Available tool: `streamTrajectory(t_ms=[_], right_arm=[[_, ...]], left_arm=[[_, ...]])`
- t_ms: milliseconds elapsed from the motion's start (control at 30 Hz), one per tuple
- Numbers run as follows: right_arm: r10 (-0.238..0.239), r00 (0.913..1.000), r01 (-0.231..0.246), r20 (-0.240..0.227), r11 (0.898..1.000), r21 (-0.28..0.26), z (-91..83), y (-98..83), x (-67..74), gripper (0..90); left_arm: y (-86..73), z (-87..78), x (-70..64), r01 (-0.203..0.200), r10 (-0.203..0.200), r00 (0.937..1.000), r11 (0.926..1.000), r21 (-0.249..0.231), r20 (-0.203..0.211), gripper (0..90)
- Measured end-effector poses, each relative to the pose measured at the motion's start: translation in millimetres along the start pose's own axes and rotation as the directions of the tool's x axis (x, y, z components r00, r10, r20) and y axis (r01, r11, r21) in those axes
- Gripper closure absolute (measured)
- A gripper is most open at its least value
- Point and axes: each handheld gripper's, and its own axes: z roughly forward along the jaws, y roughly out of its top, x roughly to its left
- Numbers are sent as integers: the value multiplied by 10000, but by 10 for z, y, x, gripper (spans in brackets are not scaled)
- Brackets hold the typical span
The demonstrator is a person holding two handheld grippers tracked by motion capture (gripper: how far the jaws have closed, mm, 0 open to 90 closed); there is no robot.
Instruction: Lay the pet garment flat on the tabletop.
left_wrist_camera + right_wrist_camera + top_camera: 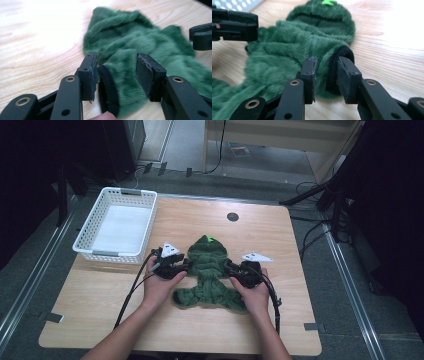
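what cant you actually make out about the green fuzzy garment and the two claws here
- High view: the sleeve ends of the green garment are hidden by the left claw and right claw.
- Left gripper view: its far side is blurred.
- Right gripper view: its lower part is cut off by the left edge.
- Basket: contents too washed out.

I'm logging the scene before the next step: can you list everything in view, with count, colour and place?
fleece garment: one, dark green with black cuffs and a bright green tag on the hood, lying at table centre
basket: one, white plastic, far left corner of the table
table: one, light wood, with a dark round grommet near the far edge
left gripper: one, black, jaws around the garment's left cuff, pads not clearly pressing
right gripper: one, black, jaws closed on the right cuff
hands: two, one behind each gripper
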Motion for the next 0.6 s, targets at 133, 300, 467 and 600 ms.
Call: streamTrajectory(t_ms=[133,300,467,600], right_arm=[[-15,10000,15,-33,9998,-195,-182,-15,25,683],[-96,9975,108,-707,9998,176,-335,-119,151,640],[-428,9948,488,-928,9968,635,-469,-270,297,569],[-204,9984,228,-519,9987,459,-661,-386,269,571]], left_arm=[[-15,-141,-48,-26,29,9996,10000,-94,293,507],[-163,-310,-177,-375,334,9945,9985,399,991,490],[-416,-493,-225,-556,445,9906,9949,842,1291,470],[-565,-603,-232,-478,353,9919,9938,1009,1220,470]])
